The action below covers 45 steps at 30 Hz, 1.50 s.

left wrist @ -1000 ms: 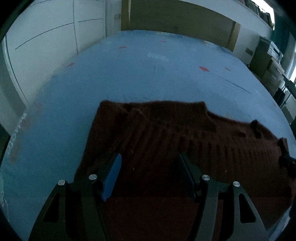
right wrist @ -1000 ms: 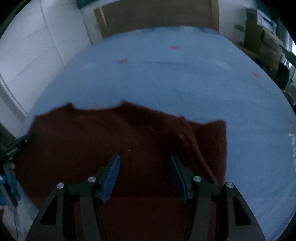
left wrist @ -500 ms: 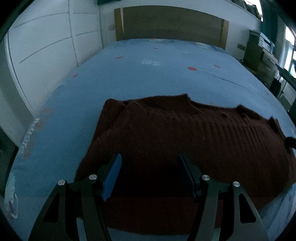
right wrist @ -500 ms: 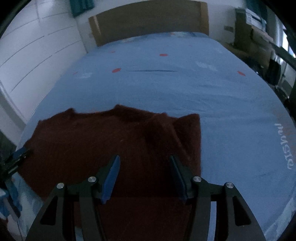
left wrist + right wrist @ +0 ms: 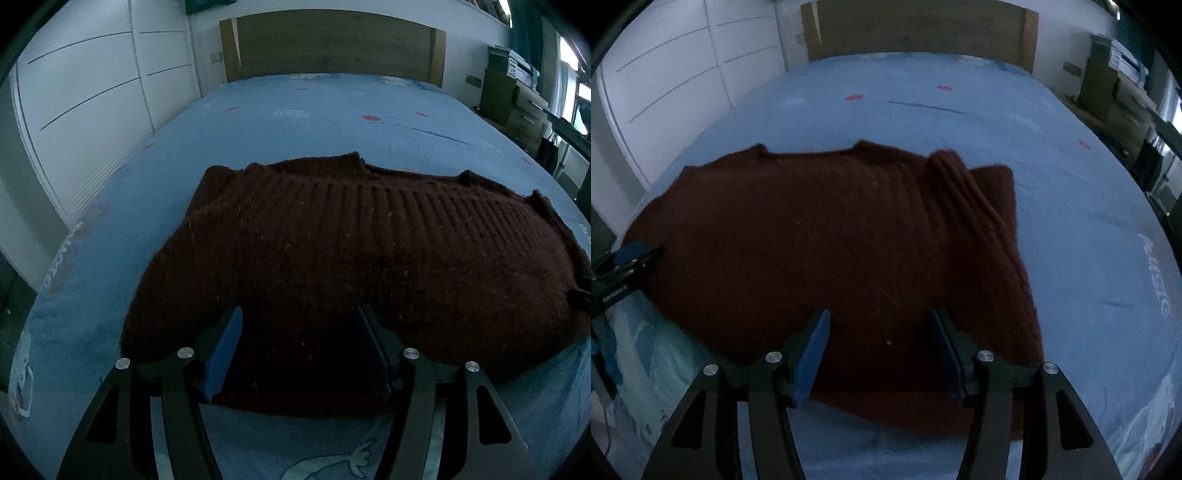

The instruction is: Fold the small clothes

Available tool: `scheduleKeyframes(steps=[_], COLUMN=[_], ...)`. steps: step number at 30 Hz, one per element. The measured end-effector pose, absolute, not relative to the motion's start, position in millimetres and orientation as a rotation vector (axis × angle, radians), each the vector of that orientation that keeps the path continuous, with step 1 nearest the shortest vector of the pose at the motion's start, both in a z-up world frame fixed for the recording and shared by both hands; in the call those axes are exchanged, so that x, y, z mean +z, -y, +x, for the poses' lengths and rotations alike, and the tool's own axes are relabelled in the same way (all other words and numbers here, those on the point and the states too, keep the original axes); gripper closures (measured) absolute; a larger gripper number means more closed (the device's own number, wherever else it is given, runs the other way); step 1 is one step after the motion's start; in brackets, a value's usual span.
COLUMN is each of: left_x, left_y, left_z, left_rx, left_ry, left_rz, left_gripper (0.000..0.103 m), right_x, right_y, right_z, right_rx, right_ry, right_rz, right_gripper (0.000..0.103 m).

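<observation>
Dim bedroom: a bed (image 5: 332, 122) with a blue sheet dotted red stood before a wooden headboard (image 5: 332, 44); white panelled wardrobe doors (image 5: 92, 96) lined the left wall, wooden drawers (image 5: 513, 96) and a bright window (image 5: 580, 110) the right.

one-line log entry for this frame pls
sweater: flat on bed | left hand-held gripper: open, empty | right hand-held gripper: open, empty

- You see a dark maroon ribbed knit sweater (image 5: 354, 266) lying flat across the blue bedsheet (image 5: 332, 122).
- Its right-side sleeve (image 5: 964, 192) is folded over the body.
</observation>
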<state>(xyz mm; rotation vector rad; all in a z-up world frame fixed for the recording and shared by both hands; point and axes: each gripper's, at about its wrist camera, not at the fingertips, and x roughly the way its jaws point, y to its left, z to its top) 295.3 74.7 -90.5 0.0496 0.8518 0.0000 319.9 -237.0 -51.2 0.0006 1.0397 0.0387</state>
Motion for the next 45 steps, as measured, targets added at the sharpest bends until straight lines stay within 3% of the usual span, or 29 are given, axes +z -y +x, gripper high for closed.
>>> scheduleKeyframes(steps=[24,30,38,45], left_x=[-84,-92,-95,-94], left_y=[-93,-92,-100,-101], left_z=[295,294,294,287], left_rx=[0.064,0.075,0.082,0.087], left_ry=[-0.843,-0.852,-0.889,-0.903], left_rz=[-0.004,0.012,-0.008,-0.006], left_gripper=[0.042,0.035,0.017,0.015], right_x=[-29,-53,-56,-59], right_y=[230,231,241,246], right_z=[320,329,323,305], right_rx=[0.034,0.023,0.042,0.017], right_ry=[-0.999,-1.043,-1.044,-1.076], right_rz=[0.008,0.027,0.023,0.011], right_gripper=[0.044,0.04,0.04,0.04])
